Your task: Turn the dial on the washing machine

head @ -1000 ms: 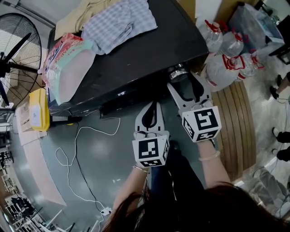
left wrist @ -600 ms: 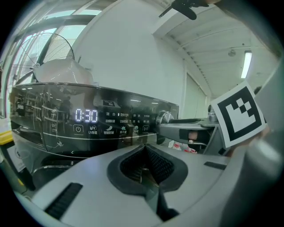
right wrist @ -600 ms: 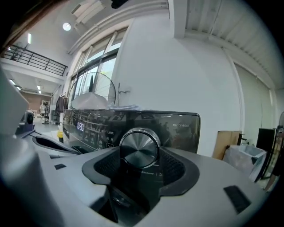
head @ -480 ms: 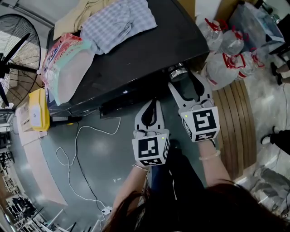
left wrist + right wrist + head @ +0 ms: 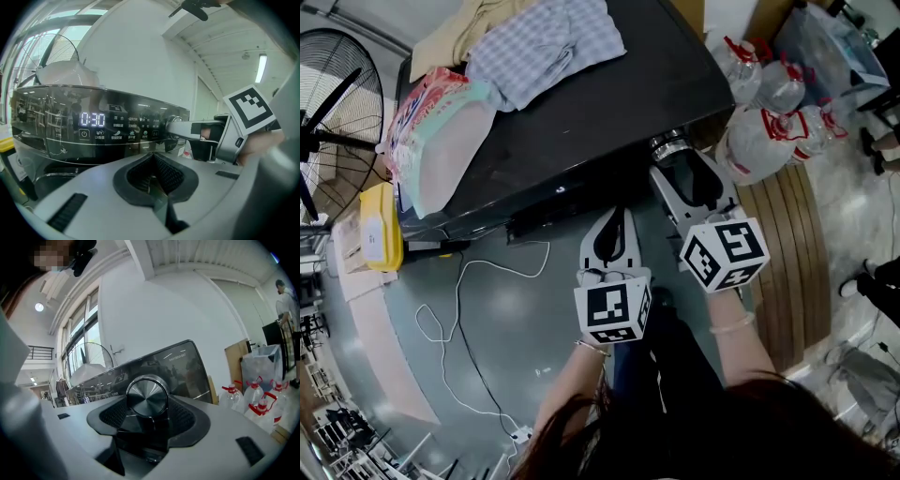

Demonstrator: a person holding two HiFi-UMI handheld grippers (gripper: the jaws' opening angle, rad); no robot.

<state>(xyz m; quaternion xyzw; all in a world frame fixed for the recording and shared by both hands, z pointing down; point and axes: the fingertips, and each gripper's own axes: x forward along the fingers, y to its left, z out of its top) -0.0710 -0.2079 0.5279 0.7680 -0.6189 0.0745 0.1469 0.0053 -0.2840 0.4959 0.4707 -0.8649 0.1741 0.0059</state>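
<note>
The washing machine (image 5: pixel 609 103) stands with its front edge towards the person. The dial (image 5: pixel 147 396) sits at the right end of its front control panel (image 5: pixel 93 126), close to the machine's right corner. The grey floor (image 5: pixel 506 319) in front of the left half of the machine is open, crossed only by a loose white cable (image 5: pixel 459 309).

The right hand-held gripper (image 5: pixel 677 159) is clenched on the dial, one ribbed pad on each side of it. The left hand-held gripper (image 5: pixel 617 217) hangs just left of it, near the panel but apart from it, with its jaws closed together on nothing.

Right of the dial, big clear water bottles (image 5: pixel 769 122) with red handles crowd the machine's side, beside a slatted wooden platform (image 5: pixel 787 253). To the left stand a wire-caged fan (image 5: pixel 328 112) and a yellow box (image 5: pixel 377 228). A checked cloth (image 5: pixel 548 42) and a soft plastic bag (image 5: pixel 441 131) lie on the machine's lid.

The dial is a round knob with a brushed metal face. The panel is glossy black and gently curved, with a lit display (image 5: pixel 92 119) reading 0:30.
</note>
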